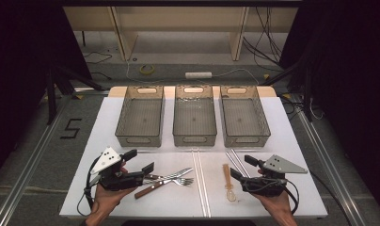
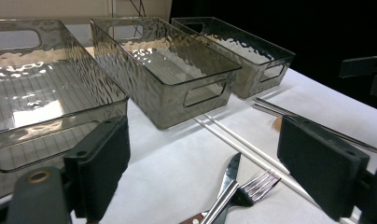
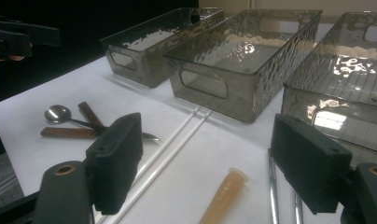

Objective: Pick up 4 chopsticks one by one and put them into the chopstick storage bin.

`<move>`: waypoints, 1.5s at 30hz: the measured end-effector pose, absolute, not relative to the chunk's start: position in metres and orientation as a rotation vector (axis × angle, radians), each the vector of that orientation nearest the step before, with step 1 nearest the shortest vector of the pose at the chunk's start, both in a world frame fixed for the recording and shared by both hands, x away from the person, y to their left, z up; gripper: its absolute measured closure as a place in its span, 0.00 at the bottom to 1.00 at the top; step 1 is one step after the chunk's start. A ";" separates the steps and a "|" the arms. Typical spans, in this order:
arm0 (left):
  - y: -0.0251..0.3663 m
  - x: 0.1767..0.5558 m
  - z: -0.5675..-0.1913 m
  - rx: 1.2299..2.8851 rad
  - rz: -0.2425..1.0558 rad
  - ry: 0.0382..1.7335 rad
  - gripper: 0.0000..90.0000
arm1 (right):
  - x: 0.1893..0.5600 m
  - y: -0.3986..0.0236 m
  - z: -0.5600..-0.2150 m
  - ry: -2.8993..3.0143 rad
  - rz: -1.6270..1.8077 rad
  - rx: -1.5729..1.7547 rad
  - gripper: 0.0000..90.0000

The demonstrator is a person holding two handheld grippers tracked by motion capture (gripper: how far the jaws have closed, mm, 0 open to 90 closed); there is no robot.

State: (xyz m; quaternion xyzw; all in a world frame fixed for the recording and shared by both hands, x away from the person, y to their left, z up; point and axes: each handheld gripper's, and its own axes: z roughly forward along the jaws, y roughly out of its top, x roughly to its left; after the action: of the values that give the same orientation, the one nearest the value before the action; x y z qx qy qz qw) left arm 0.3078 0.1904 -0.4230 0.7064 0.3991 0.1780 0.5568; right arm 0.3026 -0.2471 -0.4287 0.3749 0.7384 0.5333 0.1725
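So the left tongs [image 1: 138, 162] sit near the front-left corner of the tabletop [image 1: 301, 141], jaws spread wide with nothing between them. The cutlery pile [image 1: 167, 181] lies just off their tips, toward the middle of the front edge. It's a fork [image 2: 252, 189], a knife [image 2: 229, 173] and a wood-handled piece crossed over each other, long axes running roughly along the front edge, steel ends pointing away from the left tongs. The right tongs [image 1: 241, 168] are also wide and holding nothing. They're closer to the pale plastic spoon [image 1: 228, 181], which lies front to back right beside them. My guess is the left side takes the pile.
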 end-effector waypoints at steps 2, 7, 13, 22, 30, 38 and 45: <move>0.190 0.308 -0.423 1.668 0.420 0.942 0.18 | 0.303 -0.247 -0.429 2.104 1.505 1.071 0.29; 0.190 0.308 -0.423 1.669 0.420 0.940 0.18 | 0.303 -0.247 -0.428 2.101 1.503 1.073 0.30; 0.190 0.308 -0.423 1.669 0.422 0.940 0.18 | 0.304 -0.248 -0.426 2.109 1.494 1.078 0.30; 0.190 0.308 -0.423 1.672 0.425 0.940 0.18 | 0.319 -0.250 -0.410 2.301 1.227 1.135 0.37; 0.190 0.308 -0.423 1.677 0.428 0.937 0.18 | 0.333 -0.251 -0.404 2.398 0.964 1.222 0.41; 0.189 0.307 -0.422 1.681 0.432 0.931 0.18 | 0.345 -0.250 -0.408 2.486 0.721 1.273 0.47; 0.190 0.307 -0.422 1.679 0.435 0.930 0.18 | 0.352 -0.253 -0.418 2.533 0.552 1.319 0.54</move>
State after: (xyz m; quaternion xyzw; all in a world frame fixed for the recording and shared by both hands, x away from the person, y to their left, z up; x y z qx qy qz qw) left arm 0.3072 0.1897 -0.4219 0.7105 0.3934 0.1842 0.5536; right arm 0.3519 -0.2535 -0.4182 0.4505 0.8649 0.1886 0.1161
